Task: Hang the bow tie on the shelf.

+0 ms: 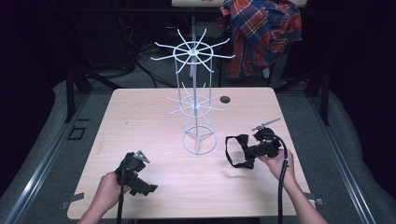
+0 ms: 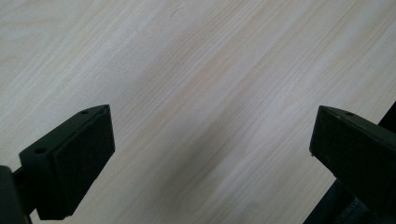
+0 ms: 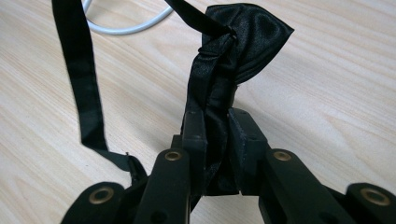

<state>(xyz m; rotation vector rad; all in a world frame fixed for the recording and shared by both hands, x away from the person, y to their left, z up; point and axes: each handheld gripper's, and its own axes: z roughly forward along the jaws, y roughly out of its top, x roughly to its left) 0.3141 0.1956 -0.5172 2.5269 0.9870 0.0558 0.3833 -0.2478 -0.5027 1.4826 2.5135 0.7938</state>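
A black satin bow tie with a long strap is pinched between the jaws of my right gripper, which is shut on it. From above, that right gripper sits at the table's right side, and the bow tie's strap loops down to the wood on its left. A white wire rack with radiating prongs stands at the table's middle. My left gripper rests low at the front left, open, with bare wood between its pads.
The light wooden table has a small dark hole behind the rack. A plaid shirt hangs beyond the far edge. The rack's ring base lies just past the bow tie. Dark floor and metal rails surround the table.
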